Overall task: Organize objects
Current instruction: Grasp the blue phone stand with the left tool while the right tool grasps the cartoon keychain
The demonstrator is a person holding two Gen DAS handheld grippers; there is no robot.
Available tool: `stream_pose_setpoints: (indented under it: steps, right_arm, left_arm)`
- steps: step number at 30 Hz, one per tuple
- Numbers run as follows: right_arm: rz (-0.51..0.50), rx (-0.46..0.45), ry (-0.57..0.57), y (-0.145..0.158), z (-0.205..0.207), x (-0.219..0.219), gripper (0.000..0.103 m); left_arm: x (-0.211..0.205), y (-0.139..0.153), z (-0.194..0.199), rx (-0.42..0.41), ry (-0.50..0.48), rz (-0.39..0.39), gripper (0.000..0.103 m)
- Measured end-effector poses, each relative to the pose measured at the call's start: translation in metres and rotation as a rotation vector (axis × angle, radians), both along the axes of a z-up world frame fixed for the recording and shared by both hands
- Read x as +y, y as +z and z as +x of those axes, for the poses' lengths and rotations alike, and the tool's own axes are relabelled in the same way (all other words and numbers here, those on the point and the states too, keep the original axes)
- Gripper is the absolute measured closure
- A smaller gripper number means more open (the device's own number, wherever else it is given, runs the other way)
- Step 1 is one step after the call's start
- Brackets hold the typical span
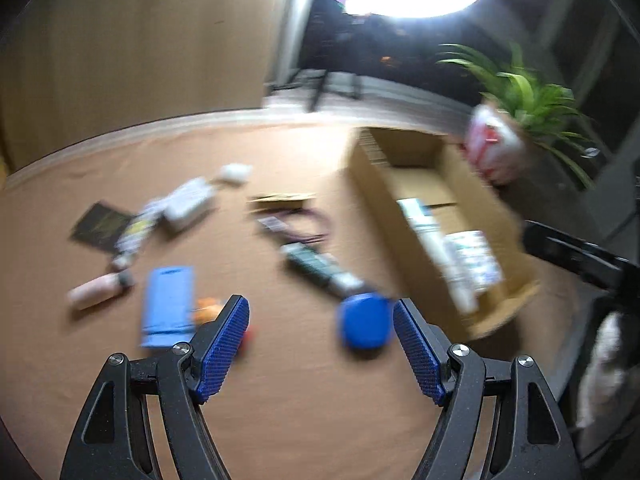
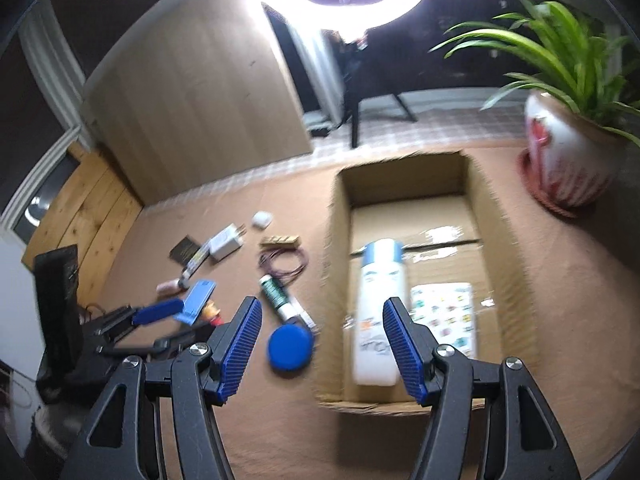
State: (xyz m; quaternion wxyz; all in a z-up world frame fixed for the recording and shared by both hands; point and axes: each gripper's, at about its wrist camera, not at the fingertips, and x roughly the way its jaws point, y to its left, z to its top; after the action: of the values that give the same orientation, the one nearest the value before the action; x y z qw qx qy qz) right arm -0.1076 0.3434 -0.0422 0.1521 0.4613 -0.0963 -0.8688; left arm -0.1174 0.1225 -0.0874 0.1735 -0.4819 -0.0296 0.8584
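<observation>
The left gripper [image 1: 320, 316] is seen with jaws held wide apart and nothing gripped; the right gripper [image 2: 322, 318] is likewise parted and empty. A cardboard box [image 2: 334, 240] is placed at the table's [image 2: 280, 432] centre-right, a white bottle [image 2: 378, 320] and a printed sheet [image 2: 444, 316] laid inside. A blue round case [image 2: 290, 346] is found at its 9 o'clock, a green tube [image 2: 276, 292] at 10 o'clock beyond.

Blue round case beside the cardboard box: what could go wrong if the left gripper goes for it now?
1. The blue round case lies close to the cardboard box wall, so the left gripper, open and empty, might nudge the box.
2. The dark green tube lies close behind the case and could get pushed.
3. The left wrist view is blurred, so aim may be off.
</observation>
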Motion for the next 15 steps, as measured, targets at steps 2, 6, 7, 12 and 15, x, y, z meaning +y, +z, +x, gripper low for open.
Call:
stream_pose_setpoints:
  steps: [2,6,7,12,15]
  right_arm:
    - [-0.007,-0.016,0.017,-0.005,0.000,-0.012,0.044]
    - [-0.029,-0.045,0.048,-0.012,0.003,-0.033,0.044]
    - [-0.029,-0.048,0.054,-0.014,0.004,-0.038,0.044]
    - [-0.020,-0.069,0.078,-0.022,0.007,-0.056,0.044]
    - [-0.017,-0.076,0.088,-0.024,0.008,-0.063,0.044]
  left_arm:
    - [-0.021,-0.009,-0.006,-0.015,0.041,-0.035,0.025]
    - [-0.053,-0.026,-0.020,-0.032,0.087,-0.119,0.025]
    - [-0.059,-0.030,-0.024,-0.044,0.092,-0.129,0.025]
    - [-0.068,-0.046,-0.040,-0.093,0.090,-0.133,0.026]
    - [-0.067,-0.054,-0.045,-0.106,0.073,-0.161,0.028]
